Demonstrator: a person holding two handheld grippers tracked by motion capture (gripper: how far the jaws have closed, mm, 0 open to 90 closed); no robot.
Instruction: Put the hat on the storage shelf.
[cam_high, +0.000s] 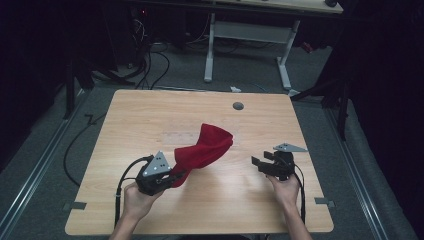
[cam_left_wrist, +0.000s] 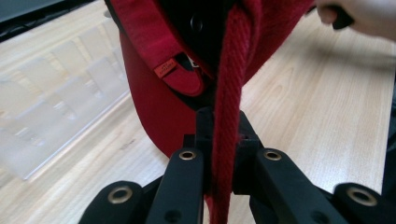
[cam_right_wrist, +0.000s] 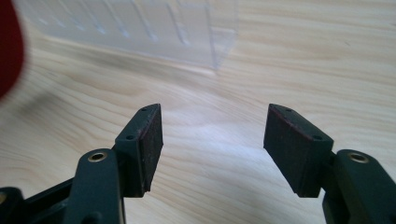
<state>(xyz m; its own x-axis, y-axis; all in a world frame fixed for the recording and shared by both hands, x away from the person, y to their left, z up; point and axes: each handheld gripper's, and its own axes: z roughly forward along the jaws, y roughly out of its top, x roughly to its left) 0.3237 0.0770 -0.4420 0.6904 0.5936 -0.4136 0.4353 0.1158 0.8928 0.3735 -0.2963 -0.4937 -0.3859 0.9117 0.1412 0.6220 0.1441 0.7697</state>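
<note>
I'm pinching the ribbed knit edge of a soft red beanie (cam_high: 205, 148) in my left gripper (cam_high: 176, 177), holding it lifted off the pale woodgrain table (cam_high: 150, 115). My right gripper (cam_high: 258, 164) is sitting apart, jaws spread wide, beside a clear plastic tray (cam_right_wrist: 140, 28).

Red woven cloth (cam_high: 206, 148), matt wood-grain table (cam_high: 150, 115), clear plastic tray (cam_right_wrist: 140, 28)

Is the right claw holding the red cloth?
No, the right claw stands open over bare table, while the left claw grips the red cloth.
</note>
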